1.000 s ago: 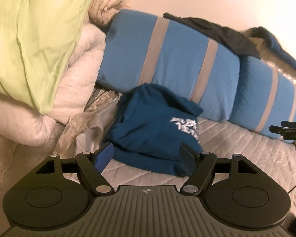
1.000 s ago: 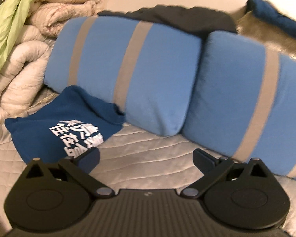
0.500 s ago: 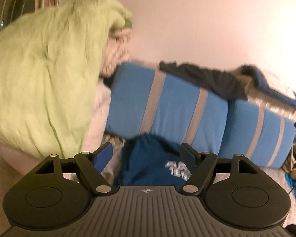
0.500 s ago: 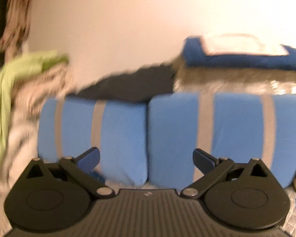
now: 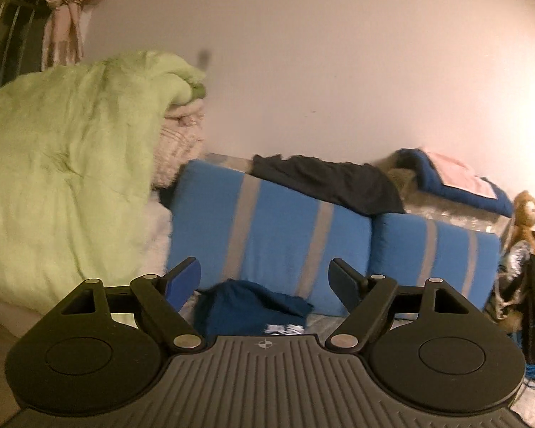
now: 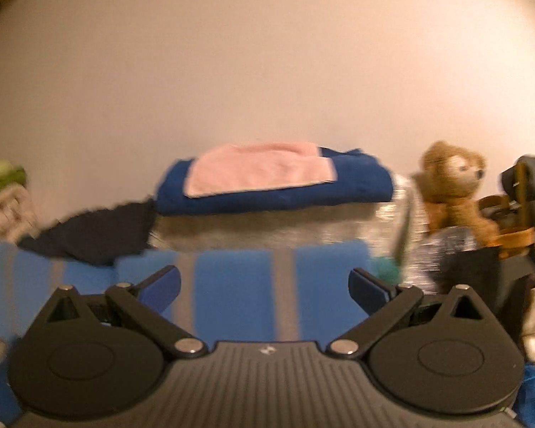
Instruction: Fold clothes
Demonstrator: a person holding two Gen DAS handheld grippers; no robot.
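A dark blue T-shirt (image 5: 253,306) with white print lies folded on the bed, low in the left wrist view, mostly hidden behind the gripper body. My left gripper (image 5: 265,278) hangs above and short of it, its jaws opening with nothing between them. A black garment (image 5: 324,182) drapes over the blue striped cushions (image 5: 274,228); it also shows at the left in the right wrist view as the black garment (image 6: 92,232). My right gripper (image 6: 264,285) is open and empty, held level in front of the cushions (image 6: 232,285).
A green duvet (image 5: 64,178) on piled white bedding fills the left. A folded blue blanket (image 6: 278,185) with a pink towel (image 6: 260,167) lies behind the cushions. A teddy bear (image 6: 456,185) and dark clutter stand at the right. A plain wall rises behind.
Both grippers rose and tilted up from the bed toward the wall. The blue T-shirt dropped to the bottom of the left view and left the right view, which swung right to the teddy bear.
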